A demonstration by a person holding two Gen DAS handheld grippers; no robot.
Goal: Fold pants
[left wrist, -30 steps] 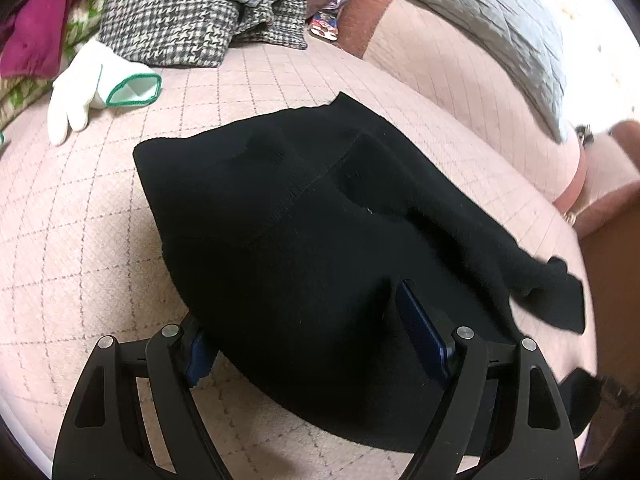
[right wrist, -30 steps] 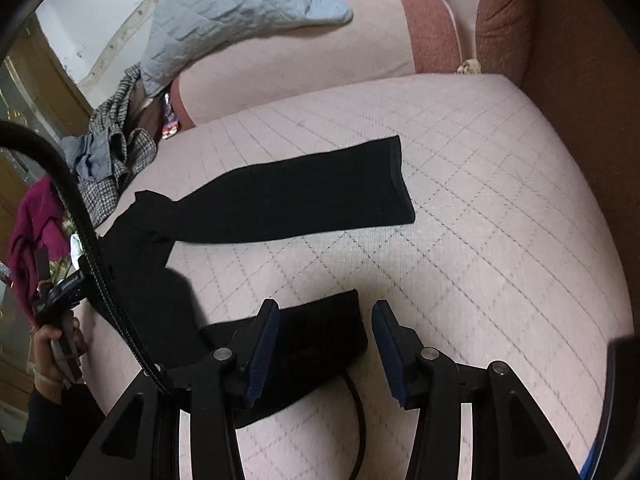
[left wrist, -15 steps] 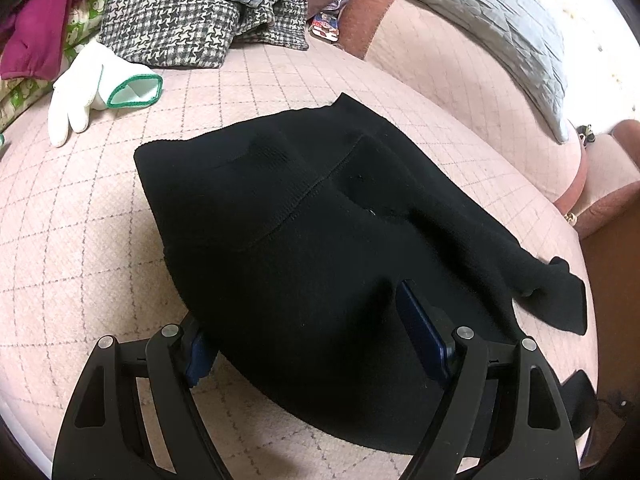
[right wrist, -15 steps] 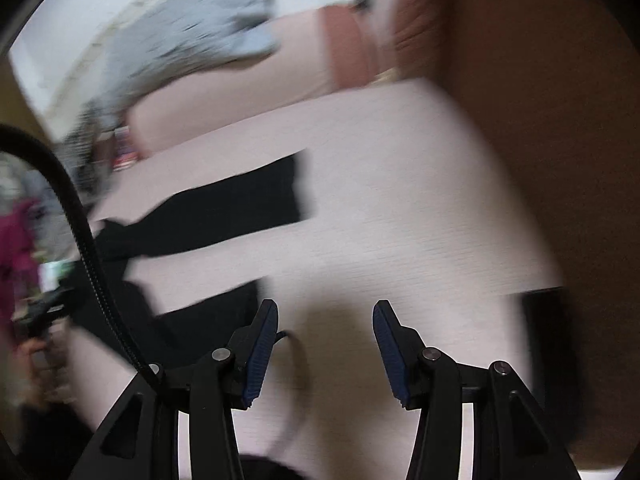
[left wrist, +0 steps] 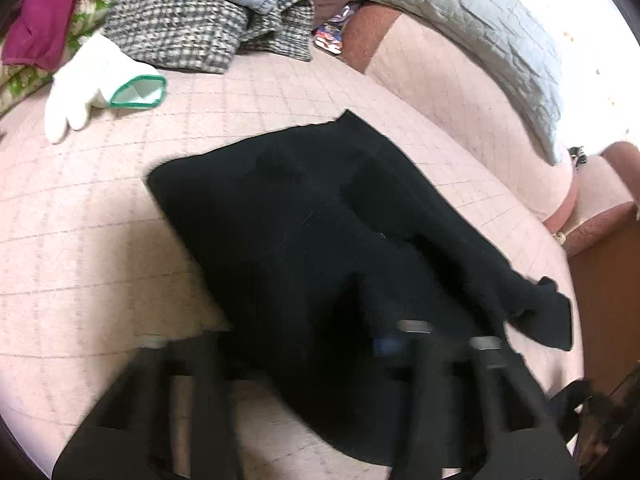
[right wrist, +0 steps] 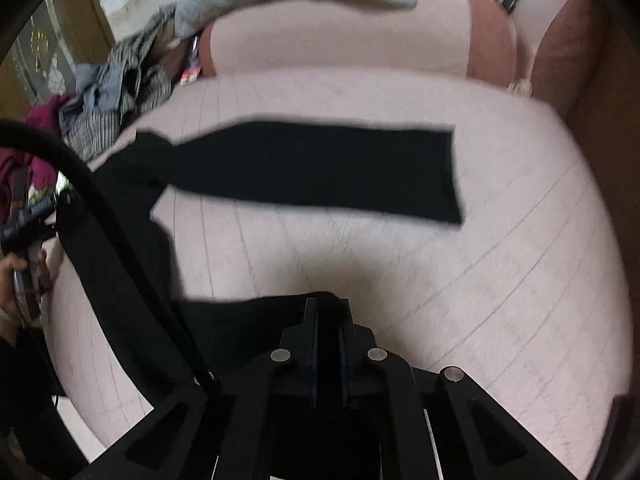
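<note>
Black pants (left wrist: 304, 232) lie spread on a pink quilted sofa seat (left wrist: 80, 240). In the left wrist view the waist end is toward me and my left gripper (left wrist: 288, 340) is over its near edge, blurred by motion, with the jaws closing on the fabric. In the right wrist view one leg (right wrist: 320, 168) lies flat across the seat. My right gripper (right wrist: 328, 312) is shut on the cuff of the other leg (right wrist: 248, 320), close to the seat's front.
A white glove with a green cuff (left wrist: 100, 84) lies at the far left. A pile of clothes (left wrist: 192, 20) sits behind it. A grey quilted blanket (left wrist: 460, 16) drapes over the sofa back. A brown armrest (right wrist: 568, 48) bounds the right side.
My right gripper swung back to the near leg's cuff and shut on it. My left gripper's jaws have moved closer together over the waist edge and now blur.
</note>
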